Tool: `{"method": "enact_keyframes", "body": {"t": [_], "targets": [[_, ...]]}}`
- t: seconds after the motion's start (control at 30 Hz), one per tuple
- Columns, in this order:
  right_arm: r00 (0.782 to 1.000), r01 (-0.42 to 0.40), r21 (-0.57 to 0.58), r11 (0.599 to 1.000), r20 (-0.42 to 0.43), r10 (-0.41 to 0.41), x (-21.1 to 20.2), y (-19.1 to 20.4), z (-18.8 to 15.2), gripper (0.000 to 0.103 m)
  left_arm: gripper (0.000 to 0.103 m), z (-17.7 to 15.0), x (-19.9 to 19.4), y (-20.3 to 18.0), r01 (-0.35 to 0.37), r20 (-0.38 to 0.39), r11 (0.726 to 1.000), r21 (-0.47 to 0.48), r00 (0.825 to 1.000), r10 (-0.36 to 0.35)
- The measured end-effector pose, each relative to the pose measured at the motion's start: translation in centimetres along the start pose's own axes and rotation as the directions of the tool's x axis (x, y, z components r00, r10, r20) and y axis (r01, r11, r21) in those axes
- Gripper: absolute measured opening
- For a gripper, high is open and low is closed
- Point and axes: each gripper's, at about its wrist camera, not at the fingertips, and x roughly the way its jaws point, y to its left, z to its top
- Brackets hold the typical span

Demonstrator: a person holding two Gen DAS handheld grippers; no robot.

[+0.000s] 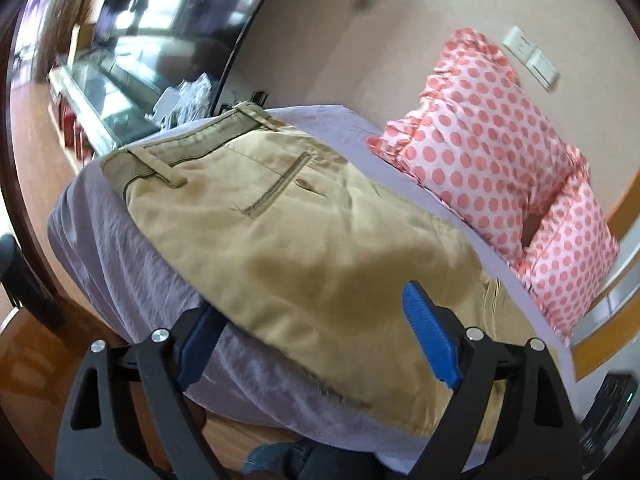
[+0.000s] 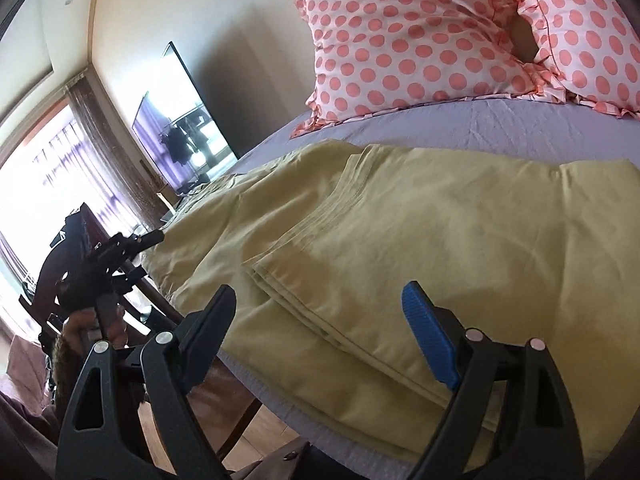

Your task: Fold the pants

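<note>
Khaki pants (image 1: 288, 236) lie on a bed with a lavender sheet (image 1: 120, 248). The waistband and a back pocket point away in the left wrist view. In the right wrist view the pants (image 2: 400, 248) show stacked folded layers near the bed's front edge. My left gripper (image 1: 312, 340) is open and empty, its jaws straddling the pants' near edge. My right gripper (image 2: 320, 320) is open and empty just above the folded leg layers. The left gripper (image 2: 132, 256) also shows at the left in the right wrist view, held by a hand.
Two pink polka-dot pillows (image 2: 412, 40) lean against the wall at the head of the bed. A dark TV screen (image 2: 180, 124) stands beside the bed. A window (image 2: 44, 184) is at the far left. Wooden floor (image 1: 36, 168) lies beyond the bed's edge.
</note>
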Motion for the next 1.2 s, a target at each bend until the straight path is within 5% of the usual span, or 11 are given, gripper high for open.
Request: {"method": "enact_keyframes", "body": {"t": [0.1, 0.17, 0.27, 0.4, 0.53, 0.7, 0.77, 0.8, 0.87, 0.97, 1.2], "targets": [[1.000, -0.006, 0.009, 1.000, -0.001, 0.006, 0.0, -0.2, 0.0, 0.087, 0.076, 1.0, 0.6, 1.0, 0.008, -0.004, 0.995, -0.100, 1.000, -0.008], [1.000, -0.010, 0.017, 1.000, -0.003, 0.010, 0.1, -0.4, -0.1, 0.087, 0.033, 1.9, 1.3, 2.8, 0.018, -0.014, 0.975, -0.221, 1.000, -0.021], [1.000, -0.010, 0.020, 1.000, 0.004, 0.010, -0.4, -0.7, -0.3, 0.087, 0.013, 2.4, 1.9, 4.8, 0.084, -0.008, 0.936, -0.341, 0.996, -0.092], [0.999, -0.002, 0.015, 1.000, 0.035, 0.001, -1.9, -1.3, -0.4, 0.087, 0.010, 3.5, 0.1, -1.2, -0.066, 0.048, 0.997, -0.047, 0.997, 0.068], [0.992, 0.027, 0.052, 0.998, 0.124, -0.033, -5.3, -3.1, -0.4, 0.087, 0.009, 3.3, -2.5, -12.4, -0.081, 0.154, 0.946, 0.315, 0.988, 0.033], [0.950, 0.082, 0.200, 0.976, 0.280, -0.137, -11.1, -7.6, -0.7, 0.087, 0.010, -4.4, -3.6, -27.1, 0.115, 0.043, 0.682, 0.723, 0.977, -0.210], [0.921, 0.093, 0.291, 0.952, 0.337, -0.193, -14.0, -10.0, -1.3, 0.087, 0.011, -9.4, -2.9, -31.0, 0.222, -0.084, 0.538, 0.814, 0.960, -0.269], [0.910, 0.095, 0.330, 0.939, 0.353, -0.216, -15.2, -11.1, -1.6, 0.087, 0.011, -13.2, -2.3, -32.7, 0.278, -0.163, 0.430, 0.859, 0.945, -0.285], [0.899, 0.095, 0.397, 0.913, 0.359, -0.250, -16.9, -13.0, -2.1, 0.087, 0.011, -19.7, -1.1, -34.2, 0.331, -0.274, 0.253, 0.909, 0.932, -0.236], [0.913, 0.048, 0.459, 0.887, 0.340, -0.225, -18.0, -15.3, -2.6, 0.087, 0.014, -25.8, 0.3, -33.4, 0.275, -0.258, 0.082, 0.958, 0.951, -0.168], [0.955, -0.018, 0.484, 0.875, 0.266, -0.127, -15.6, -16.6, -1.6, 0.087, 0.027, -26.0, -0.4, -32.0, 0.265, -0.253, 0.049, 0.963, 0.953, -0.168]]}}
